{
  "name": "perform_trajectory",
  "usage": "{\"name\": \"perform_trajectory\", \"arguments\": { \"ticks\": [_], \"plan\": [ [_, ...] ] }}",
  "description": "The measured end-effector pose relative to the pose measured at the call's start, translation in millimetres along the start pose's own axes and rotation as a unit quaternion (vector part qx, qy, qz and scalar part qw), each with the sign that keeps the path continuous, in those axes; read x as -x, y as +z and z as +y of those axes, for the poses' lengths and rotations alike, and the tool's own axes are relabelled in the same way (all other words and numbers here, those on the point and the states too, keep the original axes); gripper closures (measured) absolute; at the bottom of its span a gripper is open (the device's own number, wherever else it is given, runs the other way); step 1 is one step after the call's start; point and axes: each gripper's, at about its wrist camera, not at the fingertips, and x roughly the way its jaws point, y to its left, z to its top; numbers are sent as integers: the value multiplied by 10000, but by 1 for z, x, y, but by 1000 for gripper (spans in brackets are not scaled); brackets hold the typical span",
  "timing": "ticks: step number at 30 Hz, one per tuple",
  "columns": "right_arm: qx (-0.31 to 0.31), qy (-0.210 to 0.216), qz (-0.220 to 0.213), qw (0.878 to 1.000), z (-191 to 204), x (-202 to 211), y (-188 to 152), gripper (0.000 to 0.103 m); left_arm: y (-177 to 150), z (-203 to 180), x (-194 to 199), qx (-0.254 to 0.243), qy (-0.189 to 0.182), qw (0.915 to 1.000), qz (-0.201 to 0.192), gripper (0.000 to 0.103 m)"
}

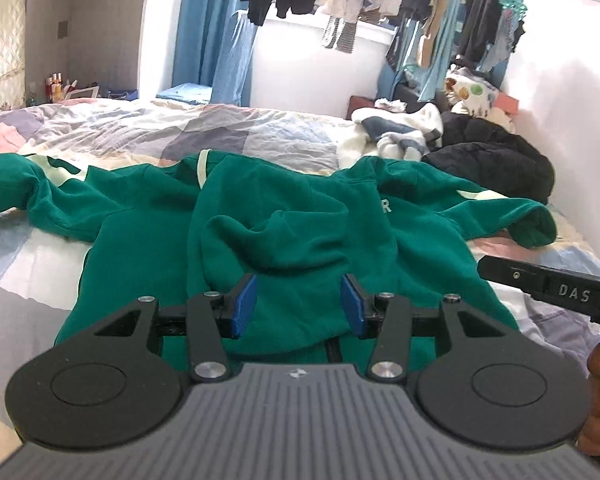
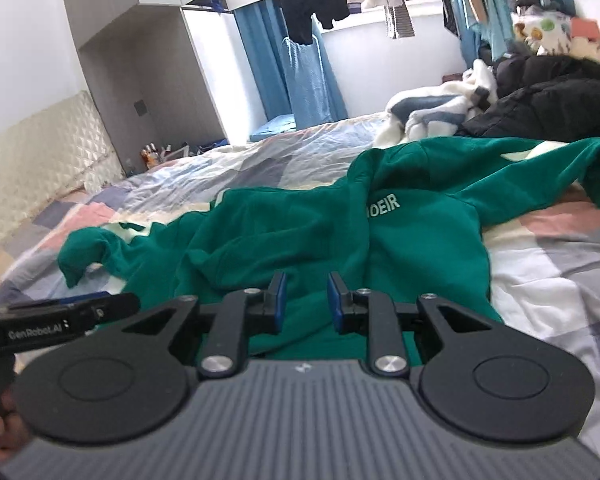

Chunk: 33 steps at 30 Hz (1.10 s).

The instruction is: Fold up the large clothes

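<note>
Both claws hang over the near hem of the green hoodie point(image 1: 284, 216), which lies rumpled on the patchwork quilt point(image 1: 148, 128); its long axis, sleeve to sleeve, runs across my view, body pointing back at me. My left gripper point(image 1: 298, 304) is spread wide, blue pads clear of the fleece, gripping nothing; my right gripper point(image 2: 304, 302) is parted more narrowly, also empty, just above the cloth. I judge the left nearer the centre bunch; the right sits toward the lettered chest side point(image 2: 384, 204); each sleeve lies well outboard.
</note>
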Motion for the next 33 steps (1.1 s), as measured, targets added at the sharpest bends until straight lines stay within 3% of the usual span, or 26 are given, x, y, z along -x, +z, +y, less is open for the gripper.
{"name": "perform_trajectory", "arguments": {
  "ticks": [9, 13, 19, 26, 28, 30, 33],
  "plan": [
    [-121, -496, -256, 9984, 7, 14, -6, 77, -11, 6, 9, 18, -94, 9999, -42, 51],
    [-724, -699, -419, 9940, -19, 19, 5, 75, -17, 10, 0, 82, -61, 9999, 116, 51],
    [-1203, -954, -327, 9876, -59, 18, 24, 74, -21, 14, -17, 225, -48, 9991, 347, 50],
    [-1207, -1395, -136, 9827, -110, -3, 41, 74, -25, 19, -36, 315, 74, 9975, 627, 49],
    [-1312, -1447, -74, 9807, -127, -13, 46, 67, -25, 22, -40, 354, 116, 9971, 662, 47],
    [-1433, -1477, -71, 9786, -145, -23, 50, 42, -26, 25, -46, 385, 162, 9966, 706, 46],
    [-1759, -1436, -29, 9739, -177, -42, 55, 33, -28, 31, -56, 436, 239, 9956, 799, 46]
  ]
}}
